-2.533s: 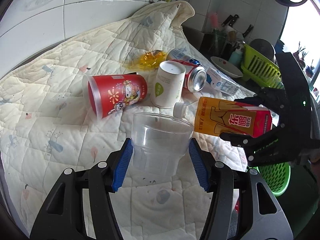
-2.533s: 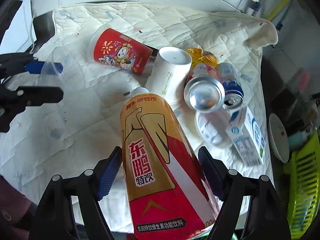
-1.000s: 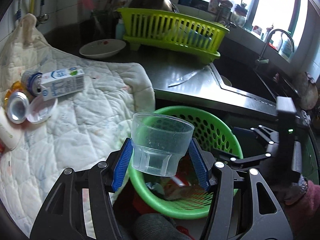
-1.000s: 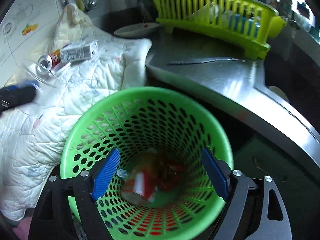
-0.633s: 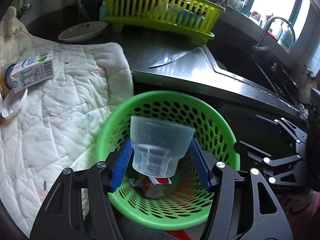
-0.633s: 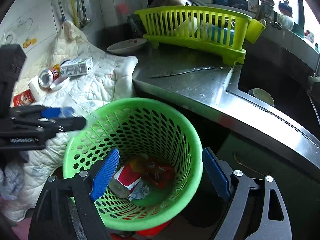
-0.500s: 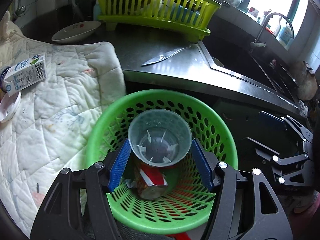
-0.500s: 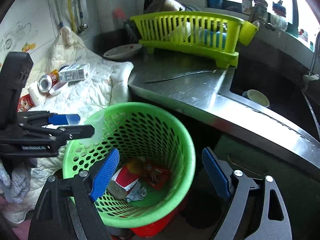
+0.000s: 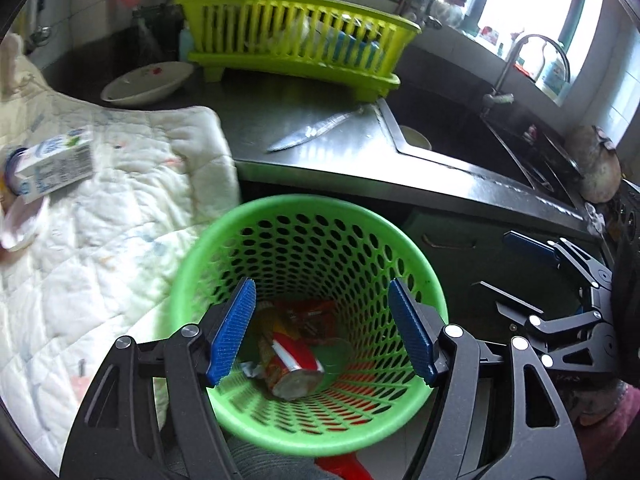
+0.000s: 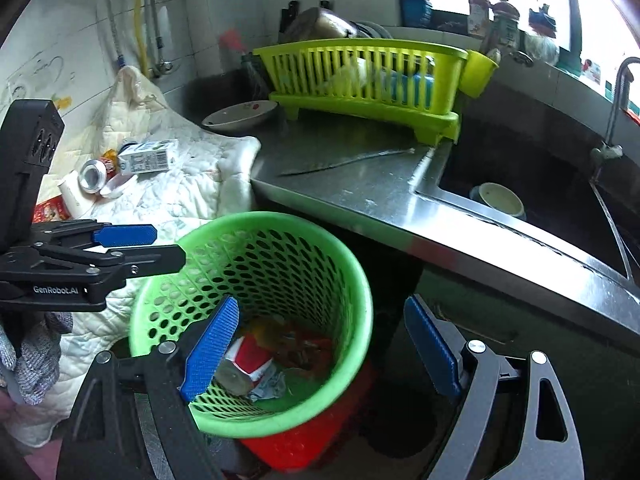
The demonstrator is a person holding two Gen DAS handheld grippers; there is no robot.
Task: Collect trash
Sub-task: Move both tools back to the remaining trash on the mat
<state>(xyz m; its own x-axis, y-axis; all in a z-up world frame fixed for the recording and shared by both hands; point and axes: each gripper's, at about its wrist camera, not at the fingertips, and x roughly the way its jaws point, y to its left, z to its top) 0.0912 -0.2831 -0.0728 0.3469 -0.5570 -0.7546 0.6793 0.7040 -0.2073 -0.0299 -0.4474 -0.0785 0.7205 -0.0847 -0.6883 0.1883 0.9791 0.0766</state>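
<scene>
both claws are now held wide open and empty: the left claw (image 9: 322, 328) over the green basket (image 9: 224, 236), where the clear cup held a moment ago was dropped. on the quilt (image 10: 188, 192) the milk carton (image 10: 149, 157) and can (image 10: 93, 176) are left to collect.

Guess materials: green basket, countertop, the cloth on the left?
Green basket: looks like moulded plastic, slightly glossy, with a uniform colour and a regular grid of punched holes.
Countertop: probably stainless steel, brushed, with mirror-like window glare and a sink edge folded in one piece.
Cloth: quilted fabric, likely cotton, matte, with stitched puffy squares and a soft draping edge.
</scene>
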